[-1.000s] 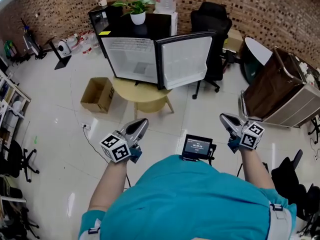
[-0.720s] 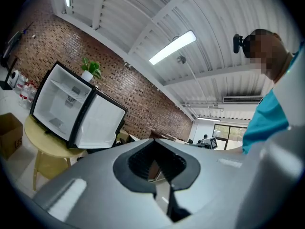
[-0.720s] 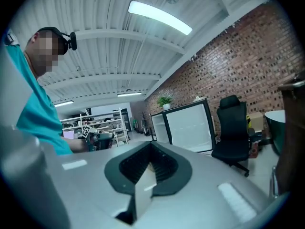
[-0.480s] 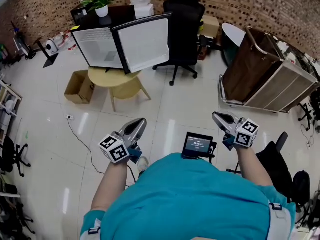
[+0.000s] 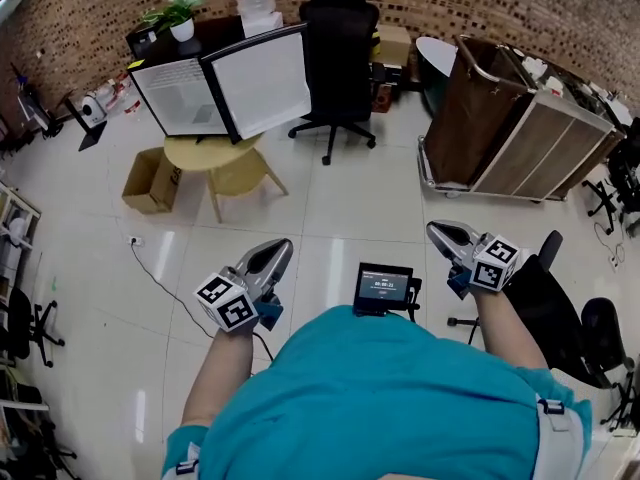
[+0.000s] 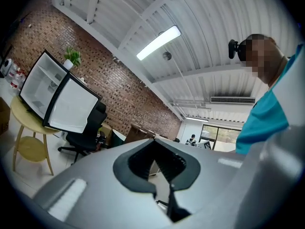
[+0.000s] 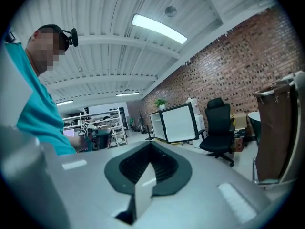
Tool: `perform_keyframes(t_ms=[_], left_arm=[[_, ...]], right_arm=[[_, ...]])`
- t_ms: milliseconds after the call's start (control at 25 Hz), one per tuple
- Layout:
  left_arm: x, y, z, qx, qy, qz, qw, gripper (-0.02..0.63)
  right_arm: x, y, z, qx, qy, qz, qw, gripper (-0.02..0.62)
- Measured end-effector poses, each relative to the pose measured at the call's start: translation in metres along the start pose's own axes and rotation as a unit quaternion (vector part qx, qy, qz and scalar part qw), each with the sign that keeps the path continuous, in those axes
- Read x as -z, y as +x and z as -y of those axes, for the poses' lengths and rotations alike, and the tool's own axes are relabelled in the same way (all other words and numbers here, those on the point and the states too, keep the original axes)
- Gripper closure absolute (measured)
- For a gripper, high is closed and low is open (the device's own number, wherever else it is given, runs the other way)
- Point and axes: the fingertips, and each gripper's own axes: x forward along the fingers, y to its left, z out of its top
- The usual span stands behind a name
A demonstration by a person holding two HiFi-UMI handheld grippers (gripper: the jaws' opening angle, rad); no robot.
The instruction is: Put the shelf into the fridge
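Note:
A small white fridge (image 5: 178, 98) stands on a round yellow table (image 5: 205, 153) at the far left, its door (image 5: 260, 80) swung open. It also shows in the left gripper view as the fridge (image 6: 42, 90) and in the right gripper view as the fridge (image 7: 175, 123). I cannot pick out a loose shelf in any view. My left gripper (image 5: 276, 252) and right gripper (image 5: 438, 232) are held up in front of the chest, well away from the fridge. Both are shut with nothing between the jaws.
A black office chair (image 5: 340, 48) stands right of the fridge, and a brown wheeled cart (image 5: 500, 118) is at the far right. A cardboard box (image 5: 150, 180) lies by the table. A small screen (image 5: 383, 288) hangs at the chest. Another dark chair (image 5: 560, 308) is close on the right.
The head view has swung right and drawn back: the fridge and table slid toward the upper left and look smaller, the cart came further in. Both grippers keep the same shut pose.

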Motion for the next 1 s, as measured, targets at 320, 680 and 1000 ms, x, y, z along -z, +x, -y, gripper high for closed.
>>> perform_keyframes(t_ms=[320,680,1000], left_arm=[[0.007,-0.06,0.05,0.049,-0.018,-0.026,0.9983,0.606],[0.018,-0.08,0.112,0.07,-0.019,-0.05,0.9962,0.606],[0.05,-0.036,0.16,0.054,0.035,-0.058,0.9963,0.606]], right_arm=[[0.024,-0.022,-0.086,0.038,0.016,0.003,0.999,0.594],[0.02,-0.075,-0.153,0.074,0.031,0.015,0.997,0.594],[0.01,-0.153,-0.136,0.081,0.042,0.041,0.995,0.595]])
